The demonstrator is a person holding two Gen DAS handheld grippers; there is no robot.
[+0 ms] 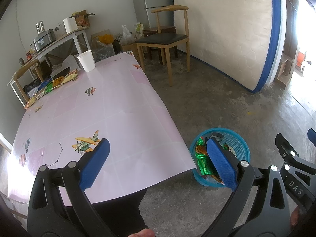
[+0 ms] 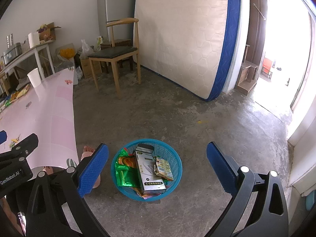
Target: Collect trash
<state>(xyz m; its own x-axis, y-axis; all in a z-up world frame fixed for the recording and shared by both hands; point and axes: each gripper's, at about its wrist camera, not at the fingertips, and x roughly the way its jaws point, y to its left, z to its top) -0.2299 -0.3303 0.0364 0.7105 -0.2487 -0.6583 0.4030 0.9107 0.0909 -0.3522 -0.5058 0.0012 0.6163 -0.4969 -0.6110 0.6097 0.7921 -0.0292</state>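
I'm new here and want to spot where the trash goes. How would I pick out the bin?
Start at the pink patterned table and follow its near corner down to the bare concrete floor. There stands a small round blue plastic mesh basket, holding a long white box and shiny green wrappers. It is the only blue container on the floor.

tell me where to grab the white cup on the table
Grip the cup across its side wall, near the middle, coming in level from the near side over the table. It stands upright and tapers toward the base, so a mid-wall pinch should hold; the wrappers lie to its left, so that side looks more crowded.
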